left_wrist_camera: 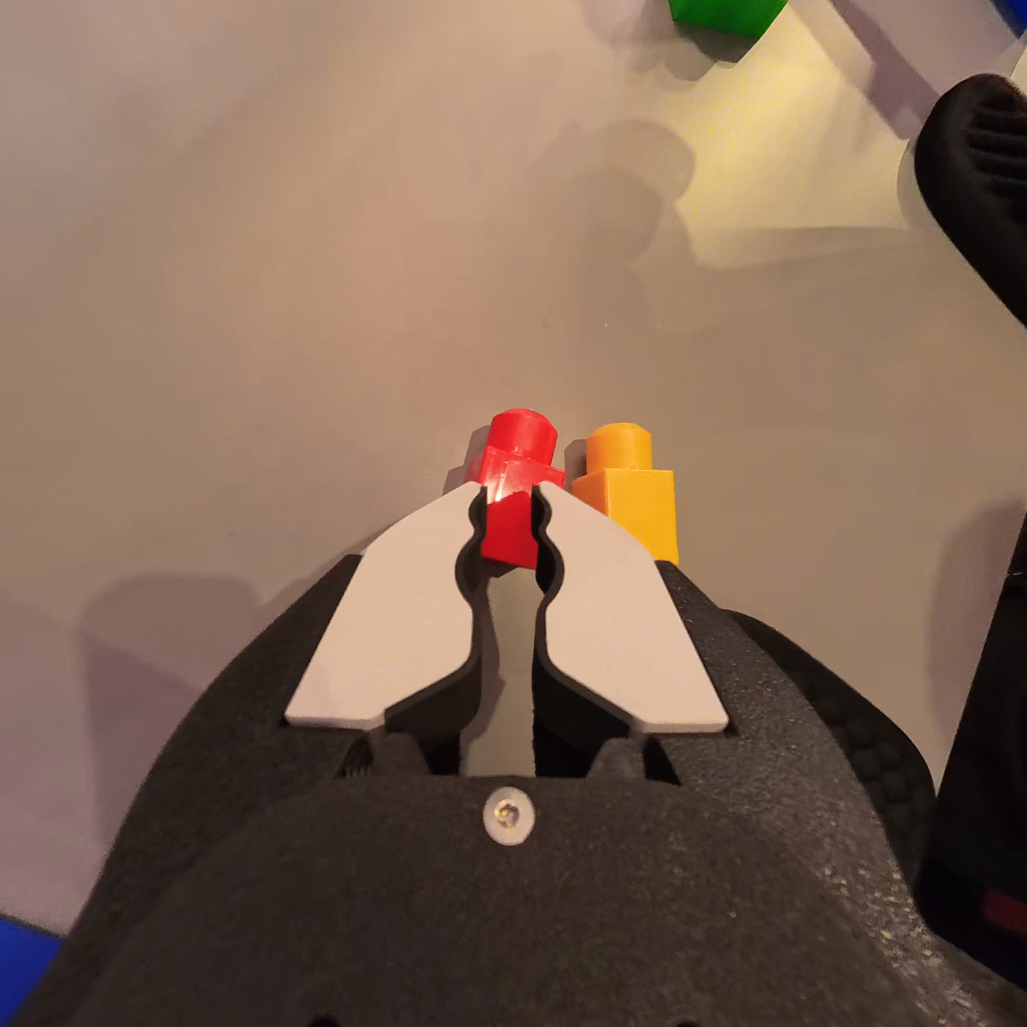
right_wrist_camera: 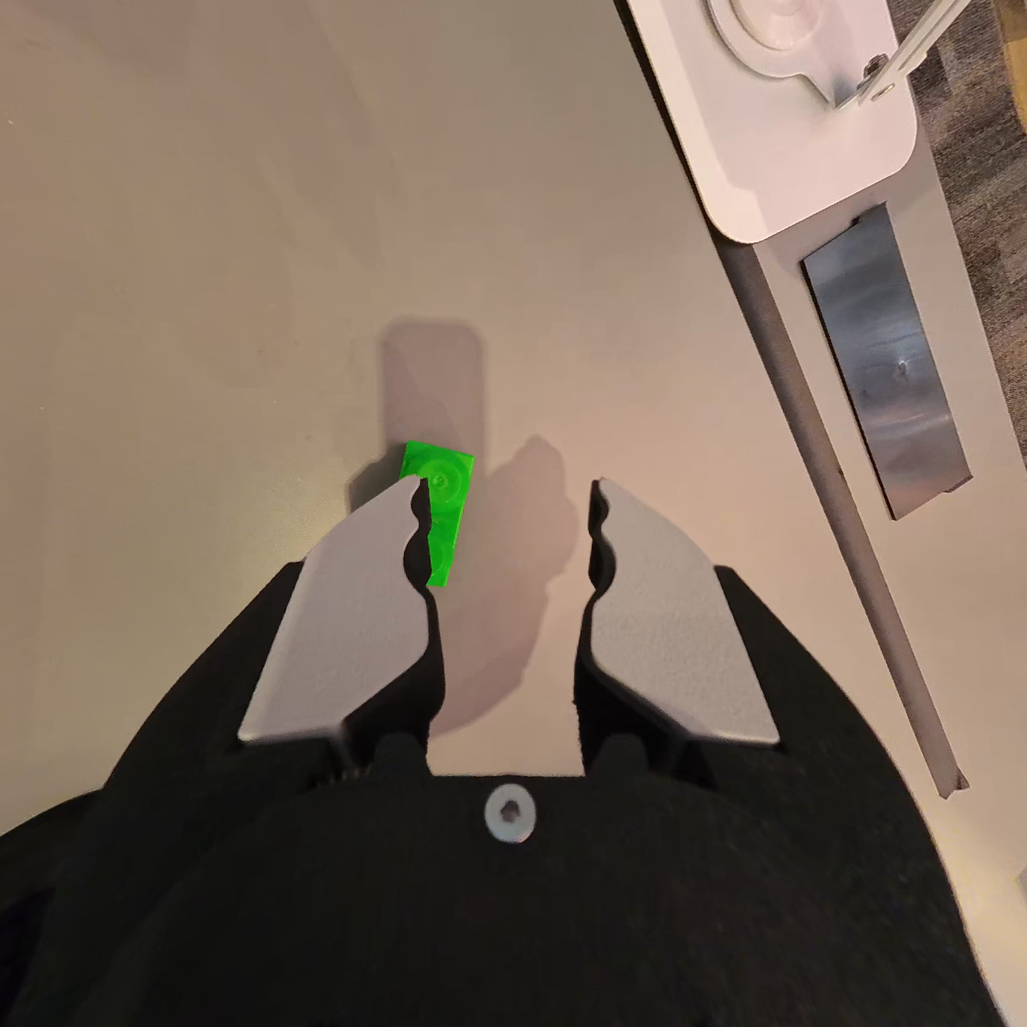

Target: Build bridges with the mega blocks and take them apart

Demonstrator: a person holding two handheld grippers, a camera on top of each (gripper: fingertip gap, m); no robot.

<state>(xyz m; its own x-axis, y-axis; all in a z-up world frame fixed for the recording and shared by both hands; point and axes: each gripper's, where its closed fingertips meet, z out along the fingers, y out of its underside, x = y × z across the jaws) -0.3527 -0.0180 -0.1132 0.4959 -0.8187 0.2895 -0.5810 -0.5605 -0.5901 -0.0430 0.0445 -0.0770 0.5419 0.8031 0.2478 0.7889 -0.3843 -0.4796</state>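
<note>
Currently, the left hand-held gripper is clenched on a red block, a single-stud piece pinched near the fingertips with its stud pointing away from the camera. An orange block of the same single-stud form stands on the desk just beside the red block, on its right. Whether the two blocks touch cannot be told, nor whether the red block rests on the desk or is slightly lifted.

The right hand-held gripper is released, jaws spread wide and holding nothing. Below it a green block lies flat on the desk, seen from above. Its long axis runs roughly parallel to the fingers, pointing ahead of the gripper. The block sits off-centre in the opening: it is partly hidden under the left finger, and clear desk separates it from the right finger.

Judgement: the relation that governs the coming move is this offset. The right gripper is the nearer one to the green block; it would need to shift toward its own left so that the block sits between both fingers, which would then close across its short side. At the far right, a white base plate and a metal strip lie near the desk edge, well apart from the block.
</note>
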